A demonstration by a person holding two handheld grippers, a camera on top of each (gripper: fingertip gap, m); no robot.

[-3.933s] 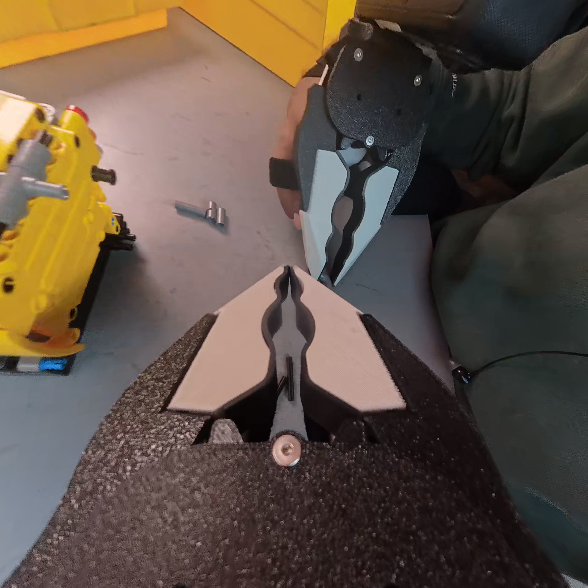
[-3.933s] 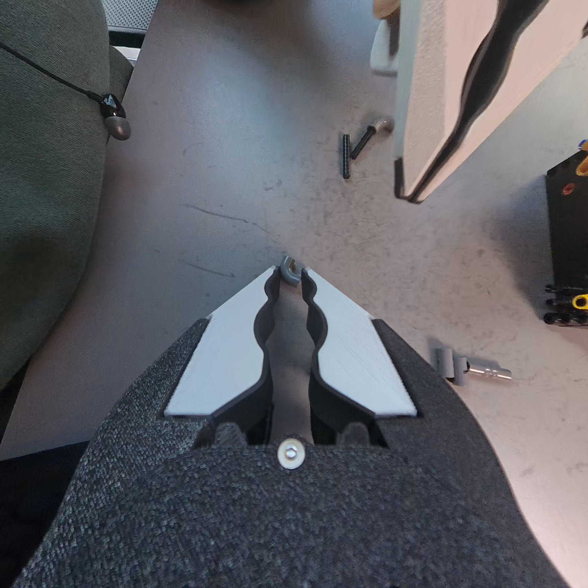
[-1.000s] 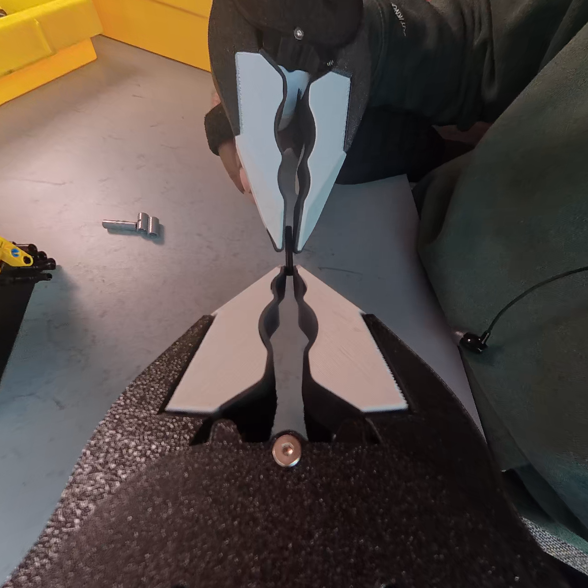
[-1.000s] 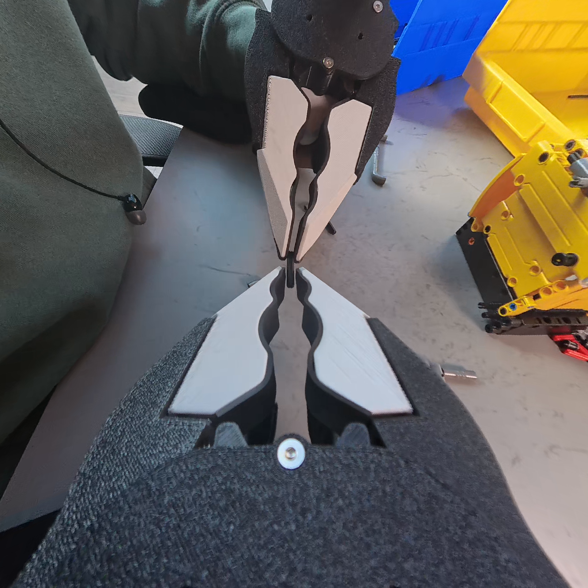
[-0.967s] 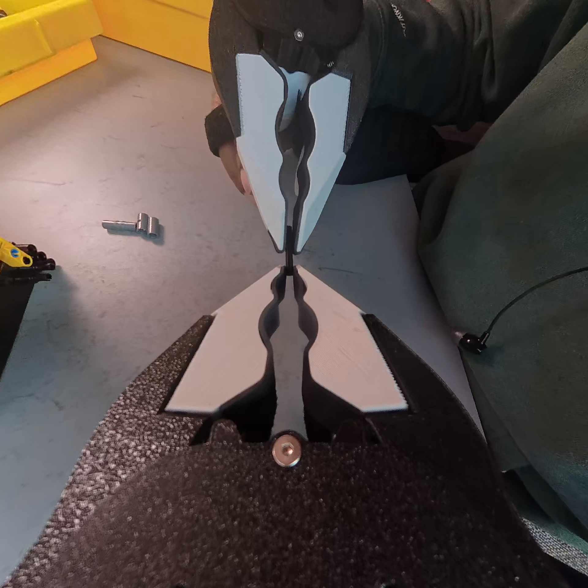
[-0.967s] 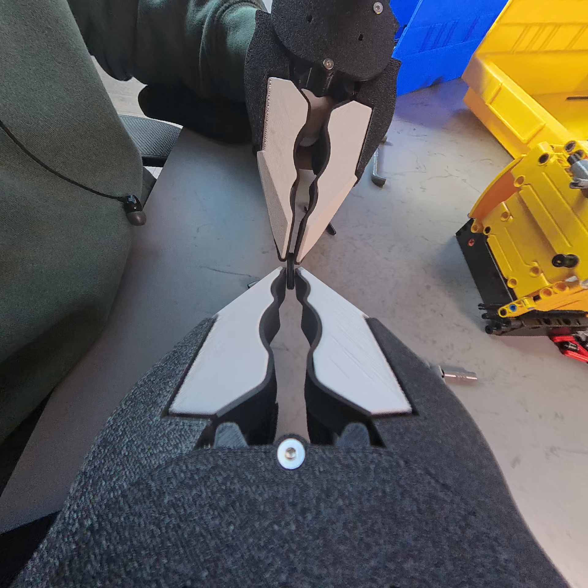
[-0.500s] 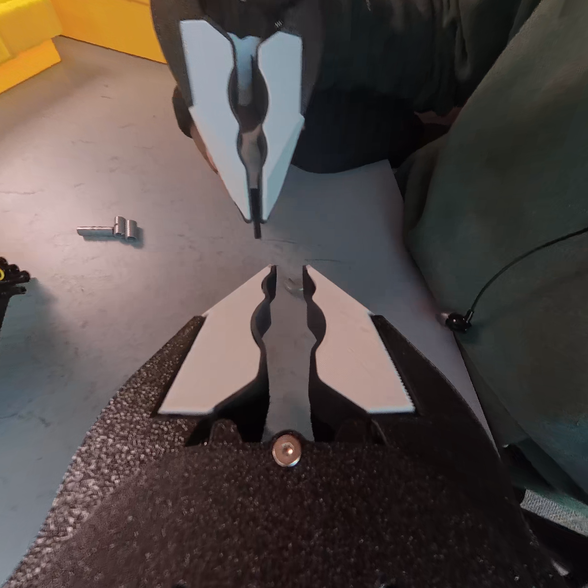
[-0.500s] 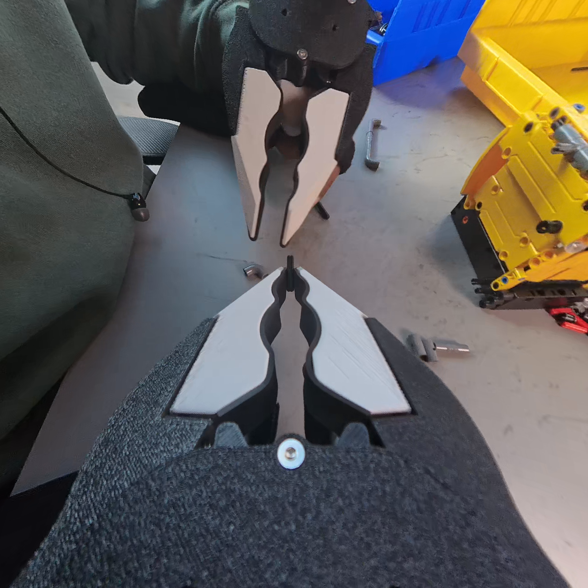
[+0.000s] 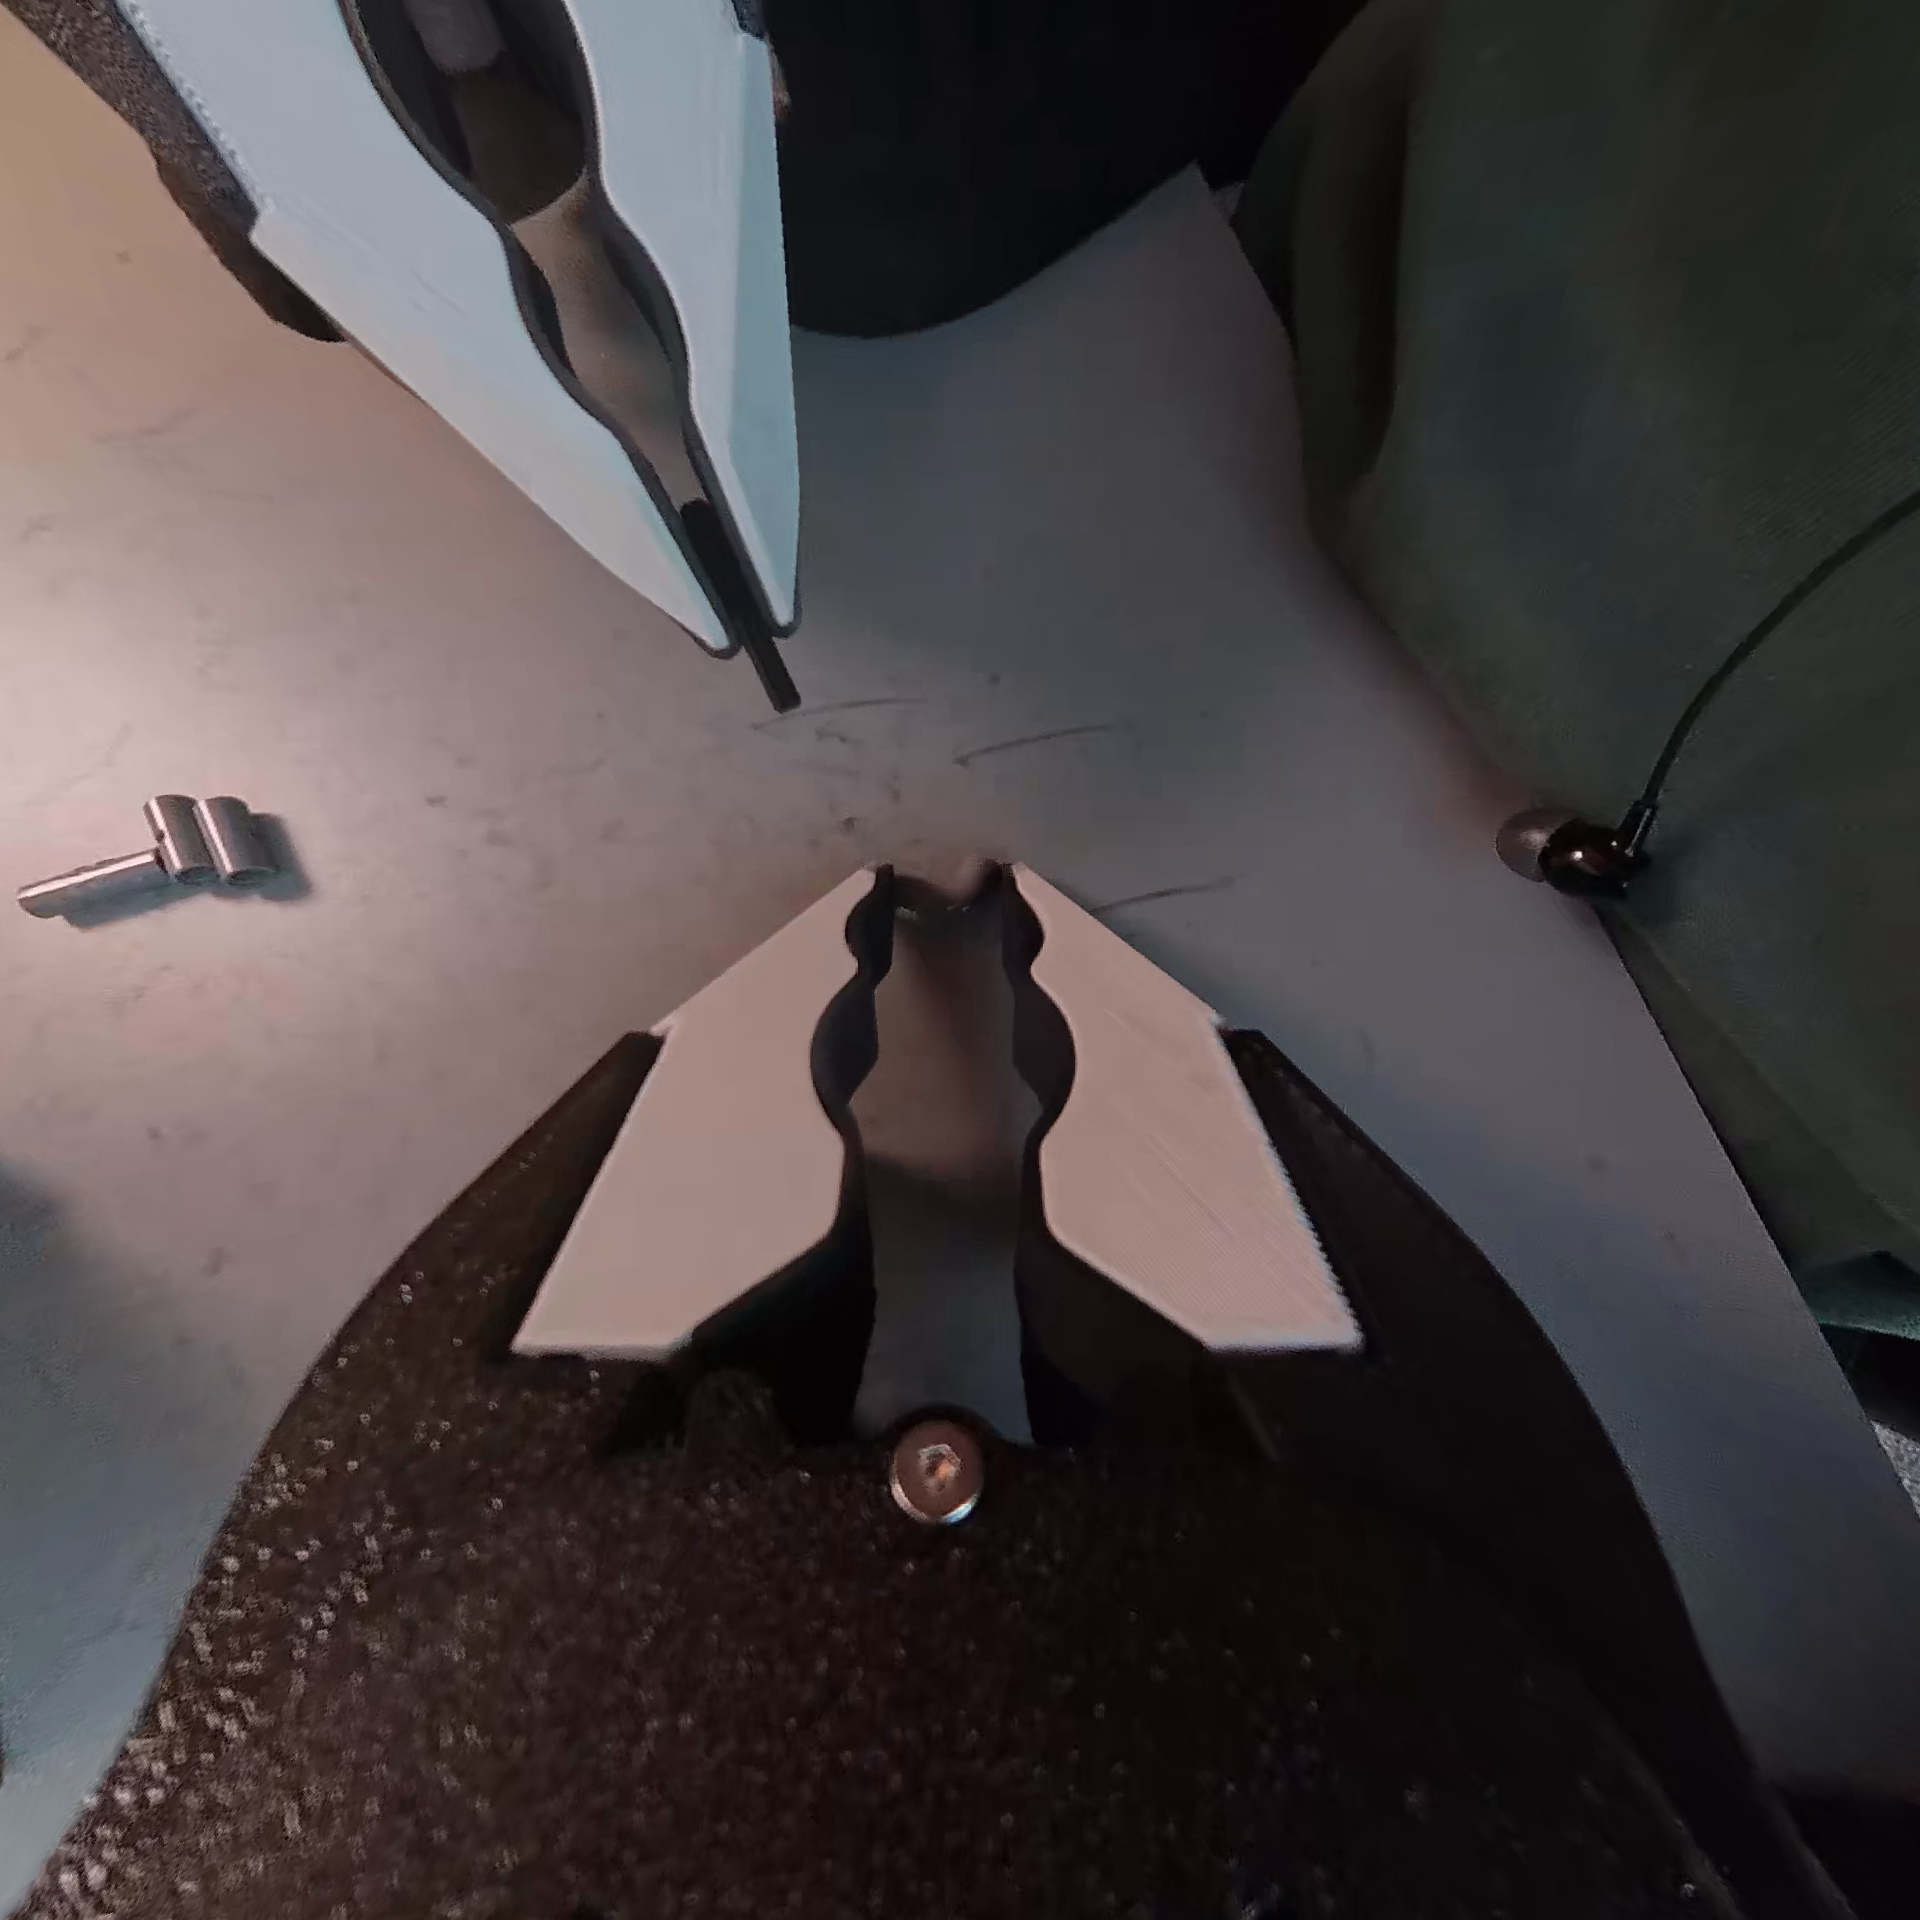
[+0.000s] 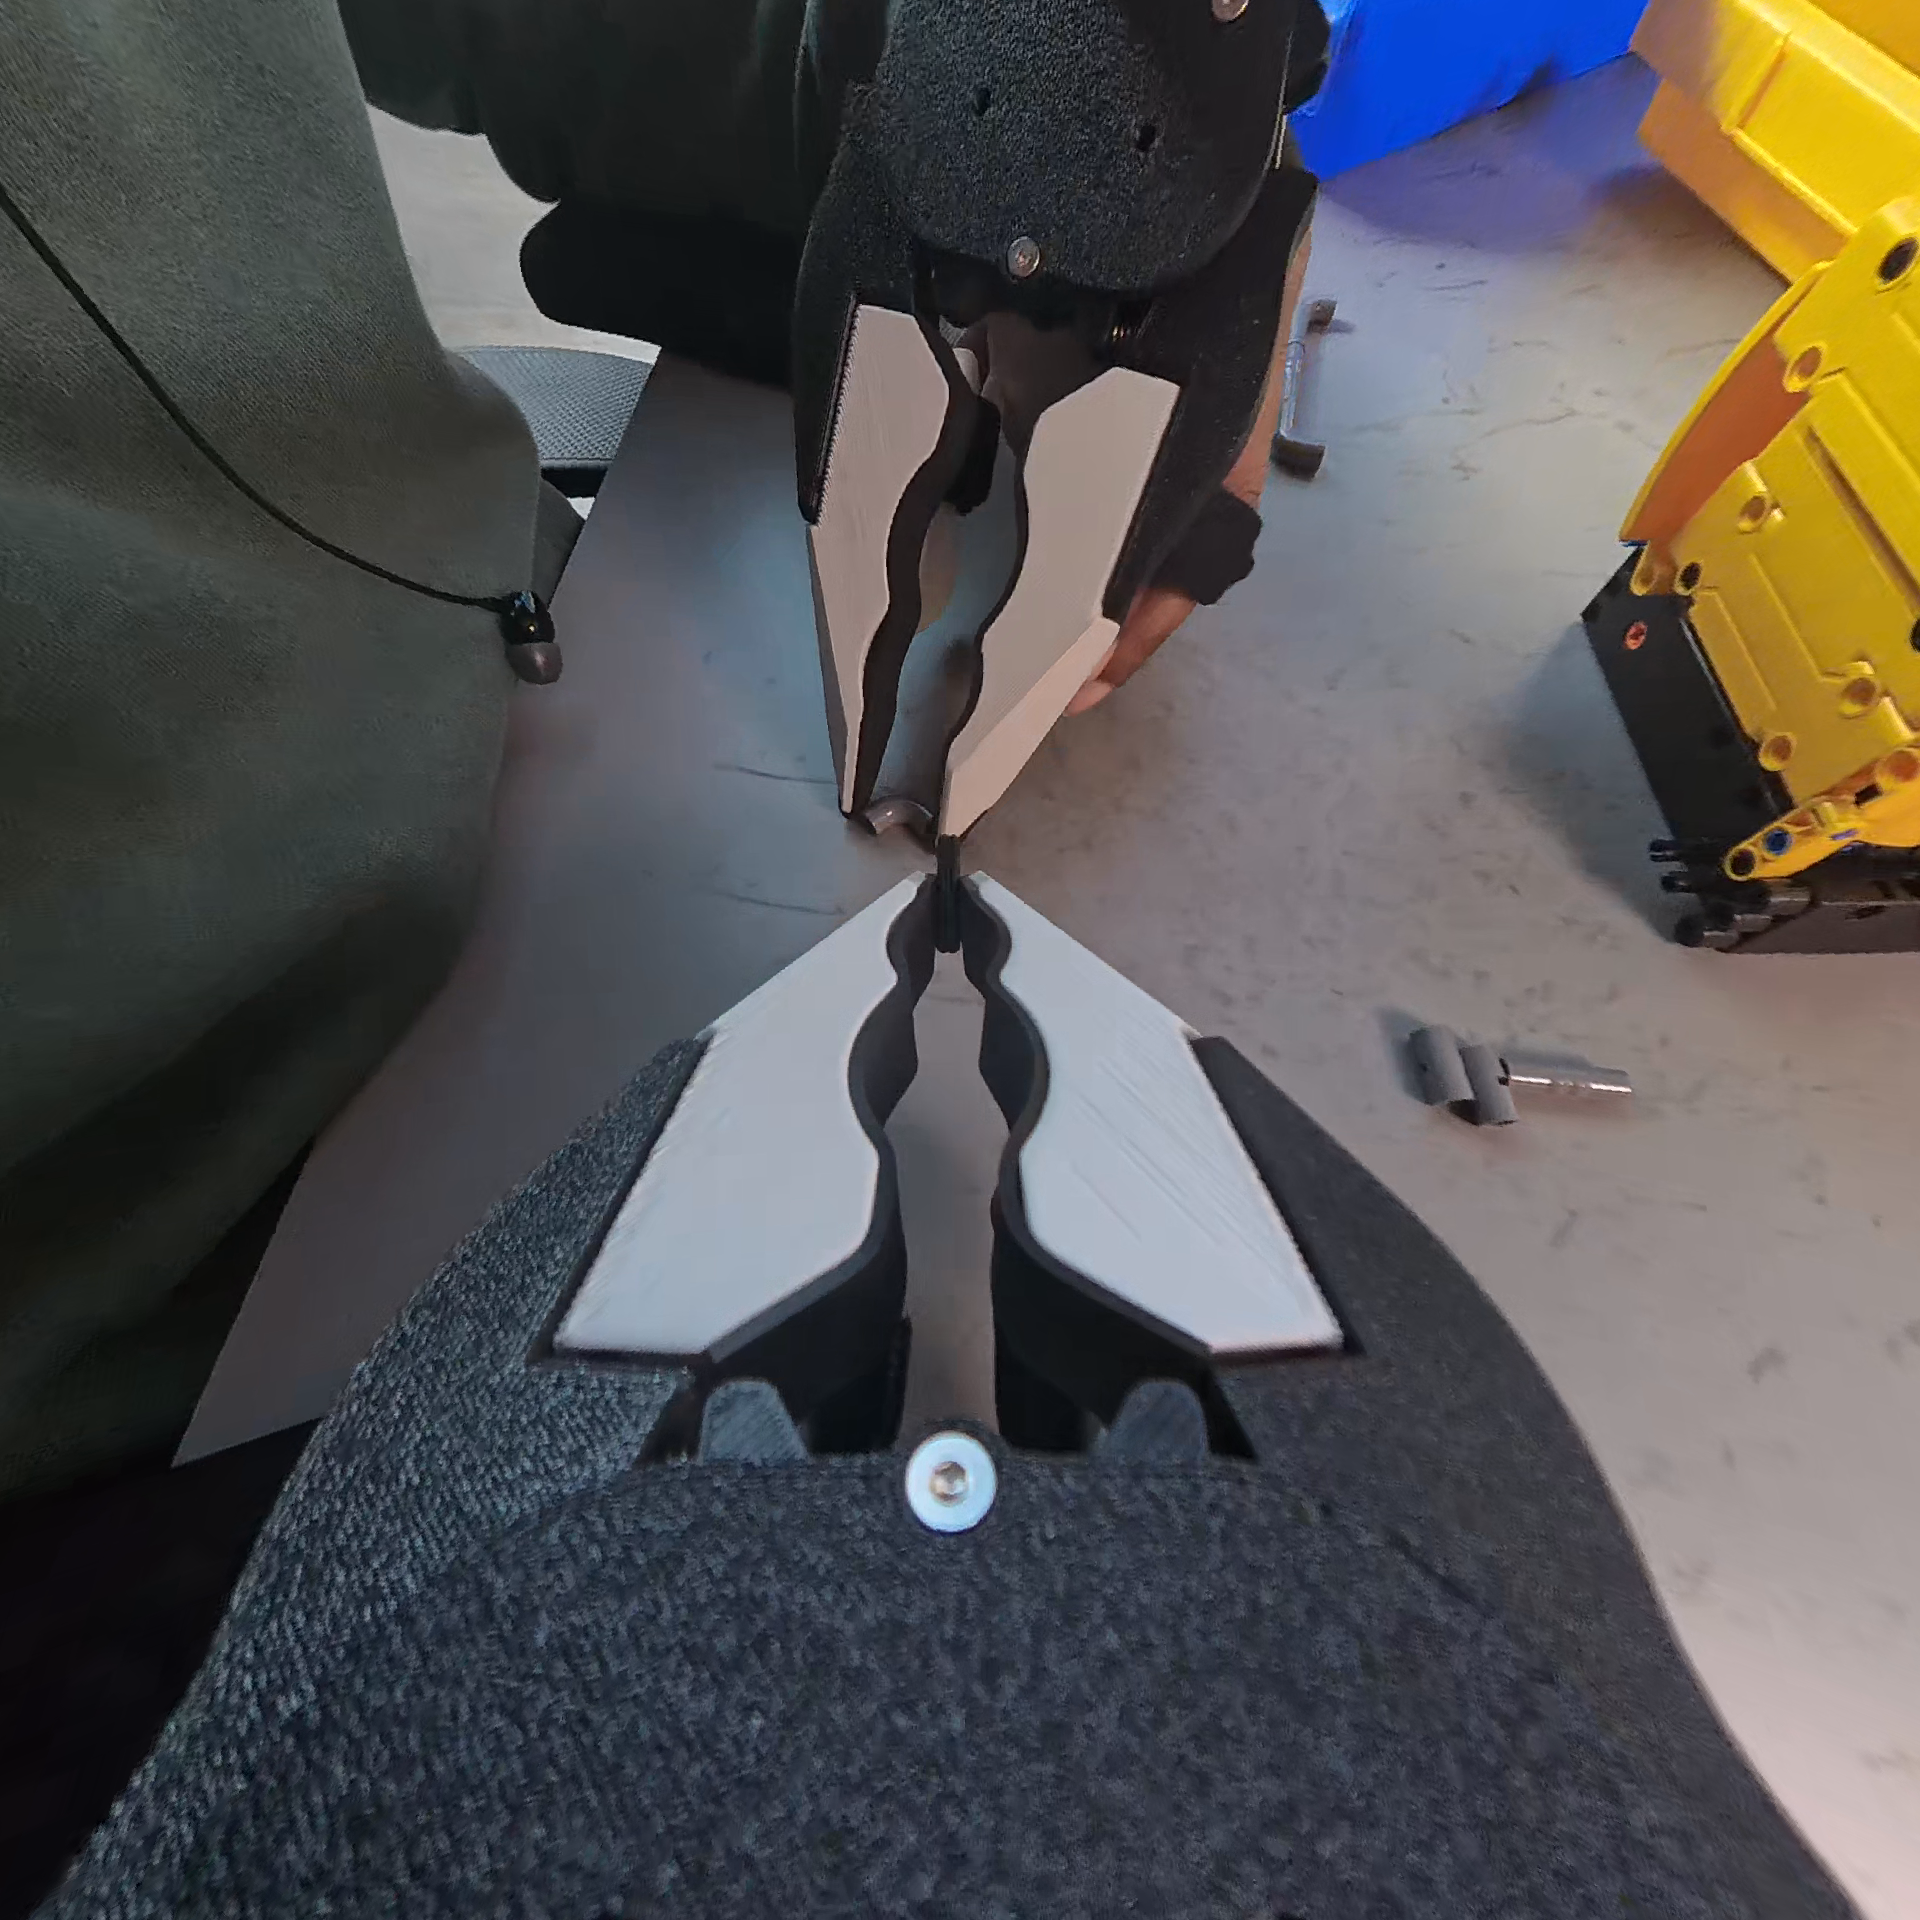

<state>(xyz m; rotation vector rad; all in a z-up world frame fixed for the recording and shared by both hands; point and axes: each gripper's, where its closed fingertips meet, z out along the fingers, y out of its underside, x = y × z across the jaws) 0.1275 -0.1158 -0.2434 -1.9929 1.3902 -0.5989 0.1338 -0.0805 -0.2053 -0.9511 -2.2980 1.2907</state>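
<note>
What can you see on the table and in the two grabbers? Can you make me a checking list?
Surface: grey table, scuffed, with thin scratch marks.
Job's things: thin black rod pinched in the right gripper's tips; small grey curved piece on the table between the left gripper's tips.
Clutter: grey connector with metal pin; yellow and black brick model; grey bent piece.
Grippers: left gripper open, tips down at the curved piece; right gripper shut on the rod.
Cables: black cord with bead end over green clothing.
Surroundings: yellow bin, blue bin.
</note>
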